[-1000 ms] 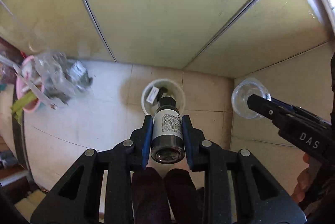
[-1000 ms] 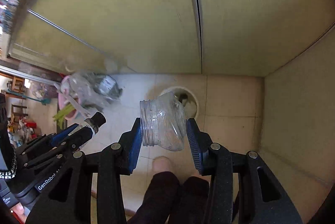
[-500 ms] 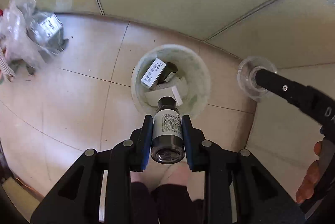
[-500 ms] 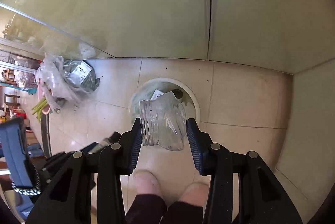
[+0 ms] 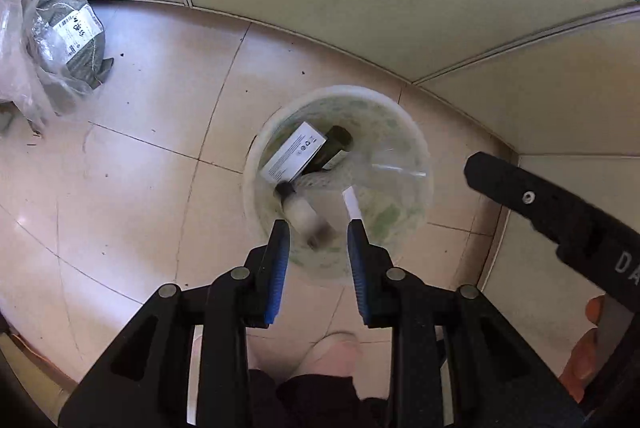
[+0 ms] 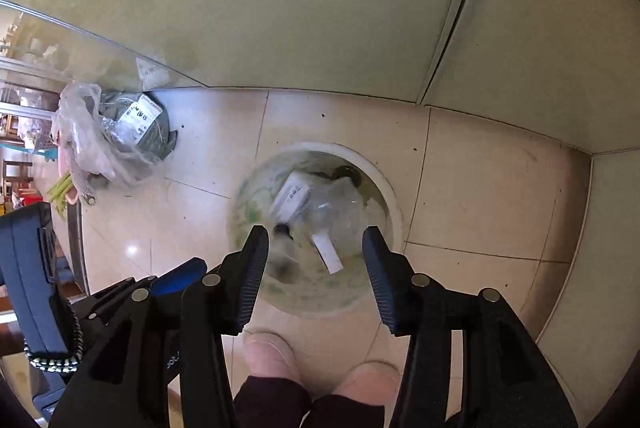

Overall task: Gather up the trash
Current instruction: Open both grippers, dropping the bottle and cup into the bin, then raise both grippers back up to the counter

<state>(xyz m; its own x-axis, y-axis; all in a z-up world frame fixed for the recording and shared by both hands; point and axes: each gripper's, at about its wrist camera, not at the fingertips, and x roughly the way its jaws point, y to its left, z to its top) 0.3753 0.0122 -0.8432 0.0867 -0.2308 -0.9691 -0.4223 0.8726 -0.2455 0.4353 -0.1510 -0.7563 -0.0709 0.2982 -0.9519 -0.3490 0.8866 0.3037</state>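
Observation:
A pale round bin [image 5: 404,112] stands on the tiled floor below both grippers. A small dark bottle with a white label [image 5: 304,218] is a falling blur inside it, just beyond my left gripper [image 5: 317,228], whose blue pads stand apart with nothing between them. A clear plastic jar [image 6: 338,202] lies blurred in the bin [image 6: 386,178], past my right gripper [image 6: 315,232]; its jaws are opening and hold nothing. A white box [image 5: 294,156] and a dark bottle [image 5: 336,146] lie in the bin too.
A clear plastic bag with a grey labelled bundle [image 5: 60,40] lies on the floor at the left by the wall panels. A pink basin with green stalks [image 6: 64,188] sits beyond it. The person's feet [image 6: 272,352] stand just short of the bin.
Both grippers came down over the bin. The labelled bottle left the left gripper and the clear jar left the right one; both now fall into the bin. The right jaws have widened.

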